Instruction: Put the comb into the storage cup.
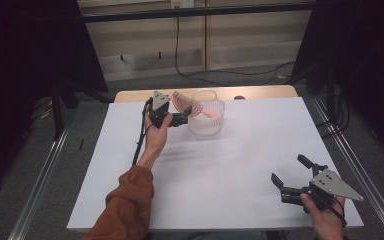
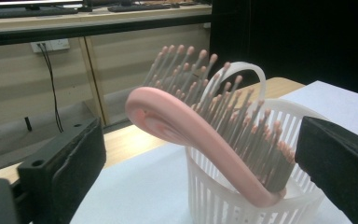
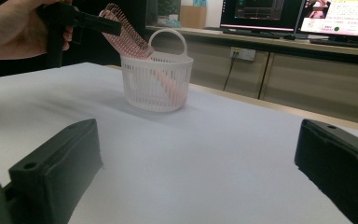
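Black padded jaws of the left tongs [image 2: 200,154] stand wide apart, one on each side of the pink plastic hairbrush [image 2: 205,135], with no pad touching it. The brush leans inside the white slotted plastic basket with a hoop handle [image 2: 242,200]: its handle end sits down in the basket, and its bristled head projects above the rim and tilts towards the left tongs.

In the high view the left tongs [image 1: 186,118] are held at the basket [image 1: 207,122] near the far edge of the white bench [image 1: 220,175]. The right tongs [image 1: 290,176] are held low near the front right corner, jaws apart and empty, well apart from the basket.

Hazards from this position:

1. Tipping. The basket looks light and nothing braces it. A sideways draw of the left tongs could catch the projecting brush head and pull the basket over.
2. Brush ejection. The brush rests on the rim and overhangs it. A knock on the head could lever the handle end out.
3. Edge loss. The basket stands close to the far edge of the bench; a forward push could slide it towards that edge.
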Motion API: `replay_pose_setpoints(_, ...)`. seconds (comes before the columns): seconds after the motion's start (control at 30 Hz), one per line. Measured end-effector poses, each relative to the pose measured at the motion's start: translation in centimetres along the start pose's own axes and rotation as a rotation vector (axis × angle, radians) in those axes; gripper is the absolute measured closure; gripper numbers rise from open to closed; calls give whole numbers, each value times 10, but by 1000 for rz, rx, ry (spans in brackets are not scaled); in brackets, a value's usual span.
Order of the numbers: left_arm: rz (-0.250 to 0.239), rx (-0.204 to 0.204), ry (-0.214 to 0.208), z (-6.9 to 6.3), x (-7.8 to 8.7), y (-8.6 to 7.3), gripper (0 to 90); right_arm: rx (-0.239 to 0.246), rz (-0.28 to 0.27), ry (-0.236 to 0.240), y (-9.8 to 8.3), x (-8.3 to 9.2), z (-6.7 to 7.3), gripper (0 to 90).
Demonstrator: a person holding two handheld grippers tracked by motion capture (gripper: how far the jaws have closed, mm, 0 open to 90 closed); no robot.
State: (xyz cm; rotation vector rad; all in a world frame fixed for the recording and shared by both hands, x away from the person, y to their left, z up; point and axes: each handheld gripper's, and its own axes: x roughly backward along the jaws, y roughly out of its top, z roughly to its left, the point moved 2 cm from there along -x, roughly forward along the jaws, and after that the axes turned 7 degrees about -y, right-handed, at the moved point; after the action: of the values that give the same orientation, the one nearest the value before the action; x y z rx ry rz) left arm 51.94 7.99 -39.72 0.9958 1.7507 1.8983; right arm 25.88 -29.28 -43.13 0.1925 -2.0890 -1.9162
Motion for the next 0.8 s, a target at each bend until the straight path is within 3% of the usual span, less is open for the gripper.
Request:
replay_pose_setpoints(0.23,-18,16,-11,0,9,1,16,4,-5,-3,0,0,1,0)
replay_pose_setpoints(0.33,-23,1,-22,1,13,-1,17,6,-3,-7,0,0,0,0)
replay_pose_setpoints(0.57,-33,19,-17,4,23,-1,14,8,-6,-9,1,-1,1,0)
replay_pose_setpoints(0.8,-56,12,-19,1,31,-3,17,15,-6,-13,1,-2,2,0)
